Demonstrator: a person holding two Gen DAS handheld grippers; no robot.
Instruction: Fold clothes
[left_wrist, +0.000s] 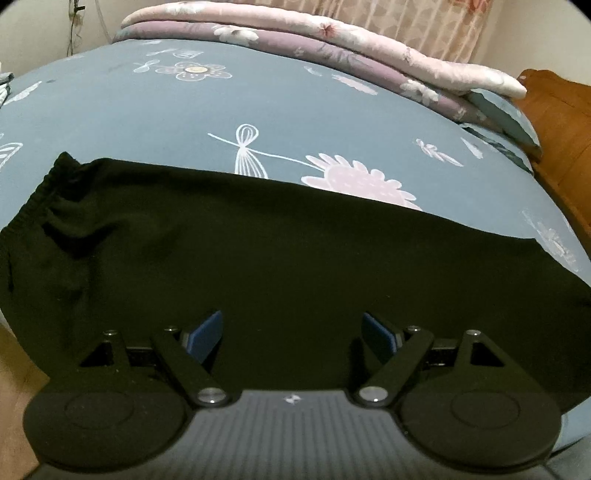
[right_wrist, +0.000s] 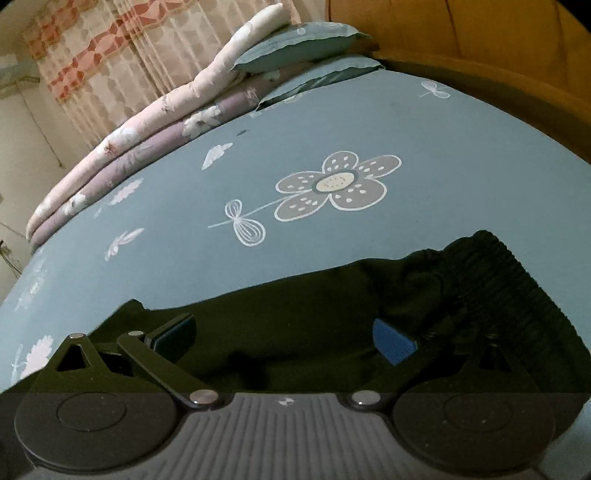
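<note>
A black garment (left_wrist: 258, 251) with an elastic ribbed waistband (left_wrist: 33, 199) lies flat on the blue flowered bed sheet (left_wrist: 258, 110). My left gripper (left_wrist: 291, 336) hovers low over its near edge, jaws wide apart, blue pads (left_wrist: 207, 334) bare and nothing between them. In the right wrist view the same black garment (right_wrist: 295, 314) fills the foreground, its waistband (right_wrist: 491, 269) at the right. My right gripper (right_wrist: 284, 338) stands open just above the cloth near the waistband, with its blue pad (right_wrist: 391, 341) showing and no fabric pinched.
A folded pink and purple floral quilt (left_wrist: 332, 40) lies along the far side of the bed, with blue pillows (right_wrist: 303, 44) beside it. A wooden headboard (right_wrist: 480, 40) borders the bed. Patterned curtains (right_wrist: 110, 55) hang behind. Bare floor (left_wrist: 14, 369) shows at lower left.
</note>
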